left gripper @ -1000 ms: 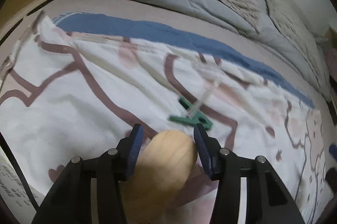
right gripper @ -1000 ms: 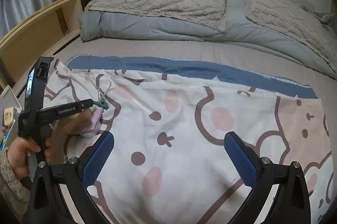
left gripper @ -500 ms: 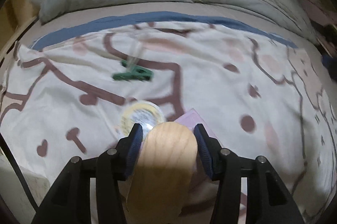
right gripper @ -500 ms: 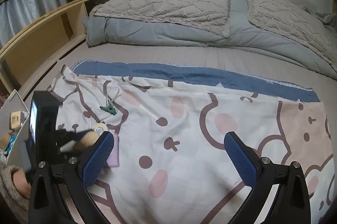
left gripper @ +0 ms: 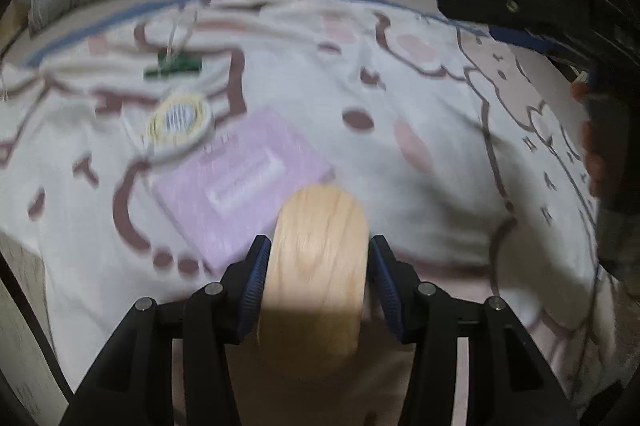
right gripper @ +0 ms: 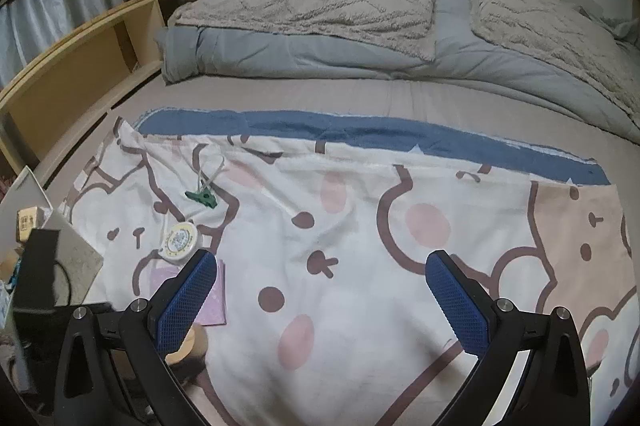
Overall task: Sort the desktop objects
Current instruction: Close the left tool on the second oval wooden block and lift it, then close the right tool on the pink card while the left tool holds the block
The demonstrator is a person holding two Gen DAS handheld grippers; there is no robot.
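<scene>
1. Two handheld grippers work over a white cartoon-print cloth [right gripper: 360, 306] spread on a bed; the left gripper [left gripper: 318, 266] sits at the bottom centre of its own view, its blue-padded jaws clamped on a pale rounded wooden block [left gripper: 320, 266]; the block fills the gap between the pads and rises above them.
2. Beyond the block, a flat pink rectangular pad [left gripper: 240, 181] lies on the cloth at centre left; a round white-and-yellow tape measure [left gripper: 178, 121] rests just beside its upper left corner; a small green clip [left gripper: 173, 67] lies further up, with pale cords trailing from it; this view is blurred.
3. Right gripper [right gripper: 320, 302], at the bottom of its own view, has its jaws wide apart with only bare cloth between them; the wooden block [right gripper: 188, 346] shows at lower left, partly behind its left pad.
4. Grey quilt [right gripper: 280, 57] and two beige textured pillows [right gripper: 320, 1] fill the upper frame; a wooden shelf unit [right gripper: 80, 61] runs along the upper left.
</scene>
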